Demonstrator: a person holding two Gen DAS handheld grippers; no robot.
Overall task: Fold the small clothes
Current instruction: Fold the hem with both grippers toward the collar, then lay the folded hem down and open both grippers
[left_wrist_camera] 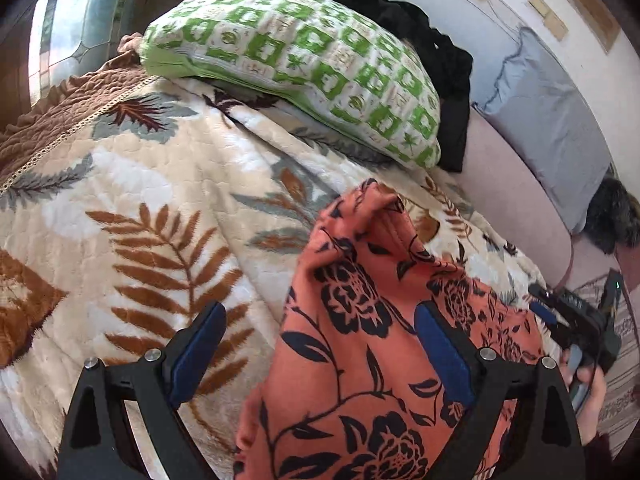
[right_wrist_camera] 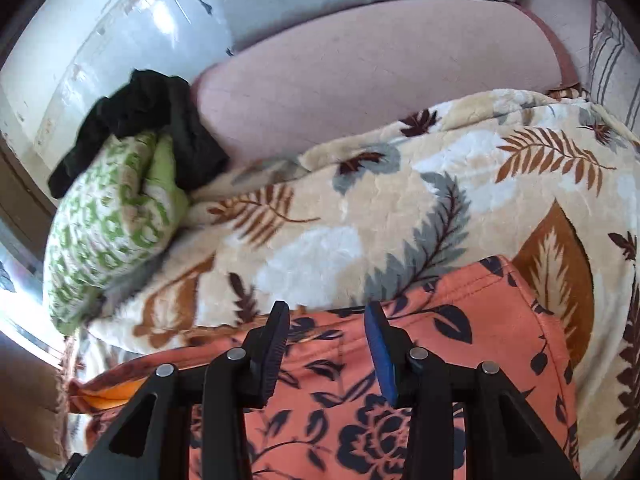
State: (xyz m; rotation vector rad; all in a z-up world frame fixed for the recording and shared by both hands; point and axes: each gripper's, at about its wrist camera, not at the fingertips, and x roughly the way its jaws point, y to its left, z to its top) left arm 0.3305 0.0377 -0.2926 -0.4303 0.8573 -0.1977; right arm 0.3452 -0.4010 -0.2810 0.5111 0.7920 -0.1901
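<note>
The orange floral garment (left_wrist_camera: 384, 344) lies bunched on the leaf-print blanket (left_wrist_camera: 140, 200), low and to the right in your left wrist view, with one rumpled fold rising toward the middle of the bed. At the far left of that view a brown quilted cover (left_wrist_camera: 60, 120) meets the blanket's edge. Moving right, your left gripper (left_wrist_camera: 320, 356) hangs with its fingers spread wide: the left finger is over bare blanket, the right one is over the orange cloth, and neither pinches anything. Above them the green-and-white pillow (left_wrist_camera: 288, 64) rests on the blanket, with a black garment (left_wrist_camera: 432, 52) heaped behind it against the wall. Further right a grey-blue pillow (left_wrist_camera: 548, 120) lies on the pink sheet (left_wrist_camera: 512, 208). At the right edge your right gripper (left_wrist_camera: 568, 320) shows beside the garment, with your right hand (left_wrist_camera: 588, 392) wrapped on its handle.

In the right wrist view the green pillow (right_wrist_camera: 108, 224) and black garment (right_wrist_camera: 140, 120) sit at the left, the pink sheet (right_wrist_camera: 380, 80) fills the top centre, and the blanket (right_wrist_camera: 400, 208) spans the middle. The garment (right_wrist_camera: 460, 340) spreads flatter here at the bottom. Your right gripper (right_wrist_camera: 327, 346) has its fingers apart above the garment's upper hem; whether the tips touch the cloth is hard to judge from this angle, but nothing is clamped between them.
</note>
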